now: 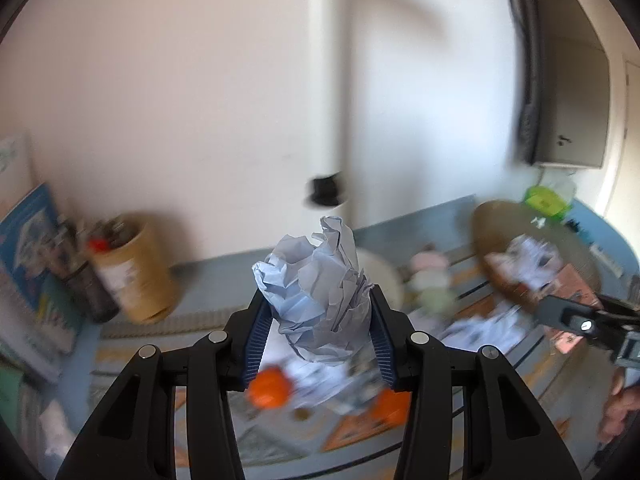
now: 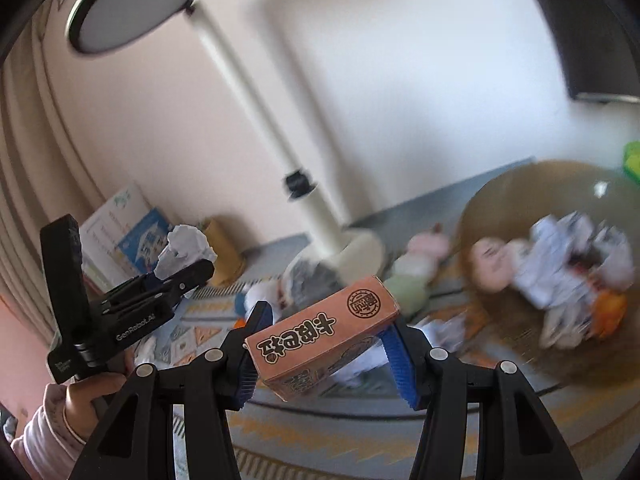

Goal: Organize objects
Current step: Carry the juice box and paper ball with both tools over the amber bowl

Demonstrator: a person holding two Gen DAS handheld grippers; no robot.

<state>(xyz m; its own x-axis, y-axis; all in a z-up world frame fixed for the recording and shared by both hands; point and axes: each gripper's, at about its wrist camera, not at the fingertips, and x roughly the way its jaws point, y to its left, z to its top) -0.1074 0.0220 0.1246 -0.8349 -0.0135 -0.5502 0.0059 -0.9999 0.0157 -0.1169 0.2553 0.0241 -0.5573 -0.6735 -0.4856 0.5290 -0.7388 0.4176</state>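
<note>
Clamped in our left gripper [image 1: 318, 312]: crumpled paper [image 1: 320, 292]. Our right gripper [image 2: 324, 344] pinches a pink box [image 2: 320, 340]; basket [image 2: 516, 196] at two o'clock.

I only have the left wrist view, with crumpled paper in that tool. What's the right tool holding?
Observer: The right tool is shut on a pink box with dark printed characters.
Operator: Is the box gripped square?
Observer: No, it sits tilted between the pads, its far end higher.
Operator: What's that white pole behind my paper?
Observer: A lamp; the right view shows its round head at the top, with the pole running down to a round white base.
Operator: Who's holding my tool?
Observer: A hand in a pale pink sleeve grips the left tool, which is shut on the paper.
</note>
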